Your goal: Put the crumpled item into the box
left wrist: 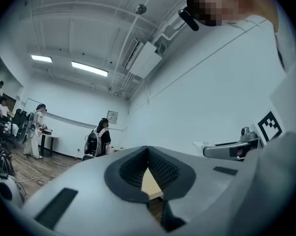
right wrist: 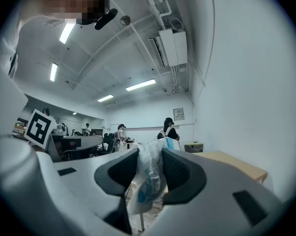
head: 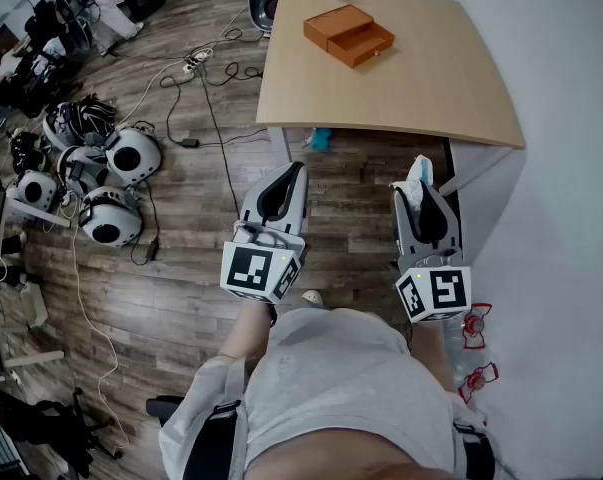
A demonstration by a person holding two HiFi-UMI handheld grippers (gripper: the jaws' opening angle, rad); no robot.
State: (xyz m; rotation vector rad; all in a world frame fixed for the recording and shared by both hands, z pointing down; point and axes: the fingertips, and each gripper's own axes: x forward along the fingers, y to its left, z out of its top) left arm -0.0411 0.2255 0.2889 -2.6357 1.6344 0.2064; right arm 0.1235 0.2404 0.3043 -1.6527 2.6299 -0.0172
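Observation:
My right gripper [head: 418, 182] is shut on a crumpled white plastic wrapper with blue print [right wrist: 148, 181], whose top sticks out past the jaws as a white tuft [head: 417, 173]. It hangs level in front of the table's near edge. The left gripper [head: 292, 173] is shut with nothing between its pads; in the left gripper view [left wrist: 148, 167] the pads meet at their tips. An orange box with its drawer pulled out [head: 348, 34] sits on the far part of the light wooden table [head: 411, 88], well beyond both grippers.
Several white helmets [head: 109, 183] and cables [head: 206, 78] lie on the wooden floor at the left. A white wall [head: 571, 168] runs along the right. Red clips [head: 478, 323] lie by the wall. People stand far off in the room [left wrist: 99, 140].

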